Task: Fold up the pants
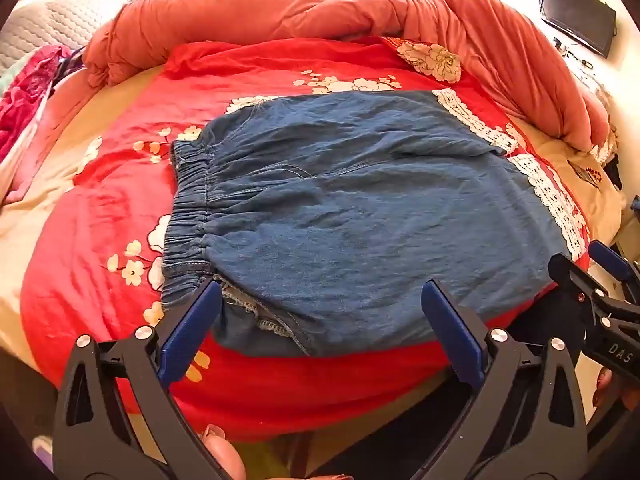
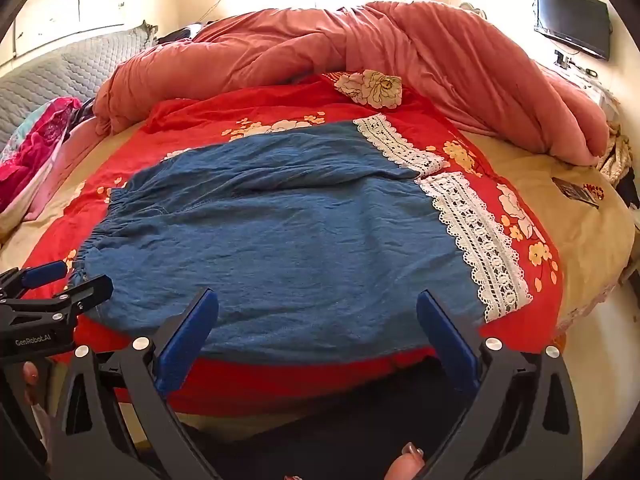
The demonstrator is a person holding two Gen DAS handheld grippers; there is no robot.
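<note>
Blue denim pants (image 1: 340, 216) lie flat on a red floral sheet (image 1: 100, 280) on the bed, elastic waistband at left, white lace hems (image 2: 476, 232) at right. Left gripper (image 1: 320, 308) hovers over the near waistband corner, jaws wide apart, empty. Right gripper (image 2: 318, 312) hovers over the near edge, jaws wide apart, empty.
</note>
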